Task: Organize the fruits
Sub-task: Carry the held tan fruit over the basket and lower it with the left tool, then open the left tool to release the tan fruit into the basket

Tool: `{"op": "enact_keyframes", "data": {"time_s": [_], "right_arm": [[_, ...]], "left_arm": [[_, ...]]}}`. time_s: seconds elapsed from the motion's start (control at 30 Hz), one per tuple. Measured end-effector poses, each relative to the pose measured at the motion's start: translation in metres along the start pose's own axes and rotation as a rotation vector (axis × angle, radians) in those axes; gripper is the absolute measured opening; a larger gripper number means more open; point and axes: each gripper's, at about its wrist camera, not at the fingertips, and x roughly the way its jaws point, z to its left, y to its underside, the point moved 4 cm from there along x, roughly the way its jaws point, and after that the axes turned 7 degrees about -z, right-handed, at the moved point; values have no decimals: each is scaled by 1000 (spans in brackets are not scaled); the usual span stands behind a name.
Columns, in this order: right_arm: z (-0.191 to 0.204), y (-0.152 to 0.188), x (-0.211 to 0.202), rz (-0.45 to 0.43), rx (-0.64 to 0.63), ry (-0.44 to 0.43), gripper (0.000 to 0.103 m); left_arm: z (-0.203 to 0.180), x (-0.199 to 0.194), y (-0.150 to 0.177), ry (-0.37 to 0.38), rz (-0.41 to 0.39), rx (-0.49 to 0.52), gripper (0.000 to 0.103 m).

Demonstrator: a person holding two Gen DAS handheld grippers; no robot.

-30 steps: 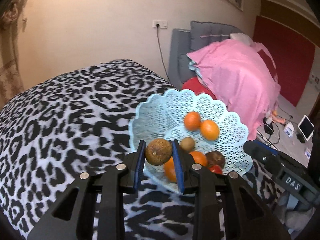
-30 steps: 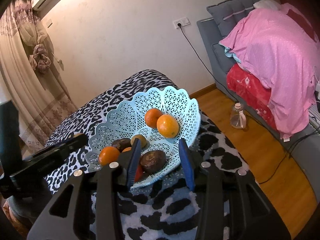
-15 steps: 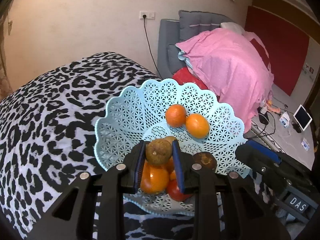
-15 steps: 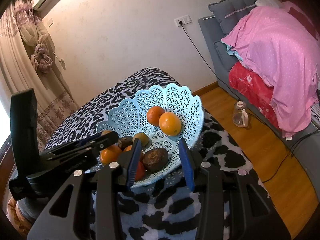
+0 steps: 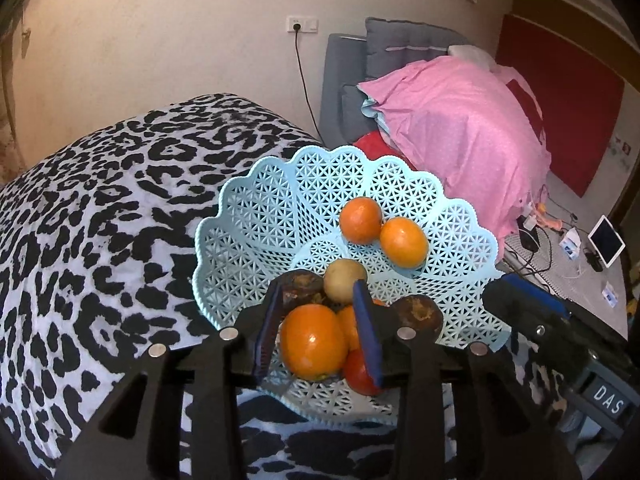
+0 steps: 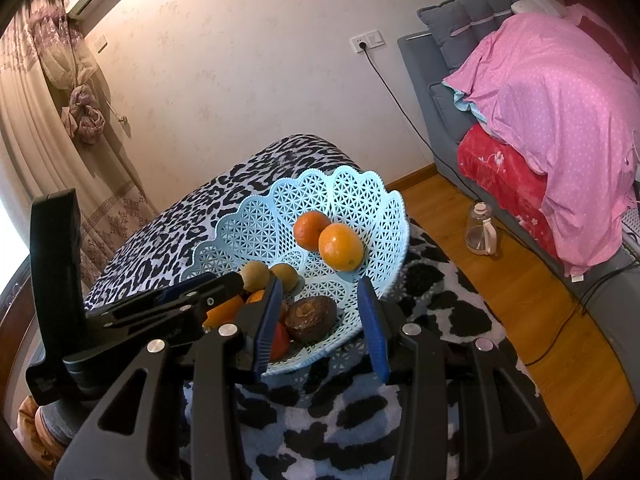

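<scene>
Release is what marks this moment: the left gripper point(image 5: 316, 334) held a brown, rough-skinned fruit a second ago, and its fingers have just been opening, so nothing is pinched between them now. They stand a modest way apart above the near side of the basket point(image 5: 256, 216), and a brown fruit point(image 5: 299, 285) lies in the basket just past the left finger, most likely the one set down. That reads as one more fruit delivered, with the left gripper free for the next. The right gripper point(image 6: 320, 330) hangs at the basket's near rim, fingers partly open and holding nothing; a dark brown fruit point(image 6: 310, 317) shows between them but lies in the basket untouched. The basket is pale blue plastic, an open lattice with a scalloped, flaring rim, light and probably easy to nudge. It sits on a leopard-print cover point(image 5: 100, 220), soft and slightly uneven. Inside, two glossy oranges point(image 5: 384, 232) rest touching on the far slope, a smooth tan fruit point(image 5: 345, 280) sits mid-basket, and nearer lie a large shiny orange point(image 5: 314, 342) and a red fruit point(image 5: 360, 374) pressed close together.
</scene>
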Motion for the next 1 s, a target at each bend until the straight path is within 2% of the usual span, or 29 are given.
{"op": "enact_keyframes", "data": {"time_s": [0.1, 0.17, 0.2, 0.3, 0.37, 0.47, 0.53, 1.0], "right_arm": [[0, 0, 0, -1, 0, 0, 40], [0, 0, 0, -4, -1, 4, 40], [0, -1, 0, -6, -1, 5, 41], [0, -2, -1, -17, -3, 5, 48], [2, -2, -3, -24, -9, 6, 53], [2, -3, -4, -32, -14, 19, 63], [1, -4, -5, -31, -8, 21, 65], [0, -3, -11, -39, 1, 34, 83]], "left_arm": [[3, -5, 0, -11, -11, 0, 46], [4, -9, 0, -21, -24, 1, 57], [5, -11, -1, -29, -32, 3, 58], [6, -17, -2, -55, -49, 12, 66], [7, -22, -3, -82, -66, 23, 78], [6, -27, -5, -118, -87, 48, 82], [6, -30, -6, -146, -99, 69, 86], [11, -56, -8, -295, -168, 126, 93]]}}
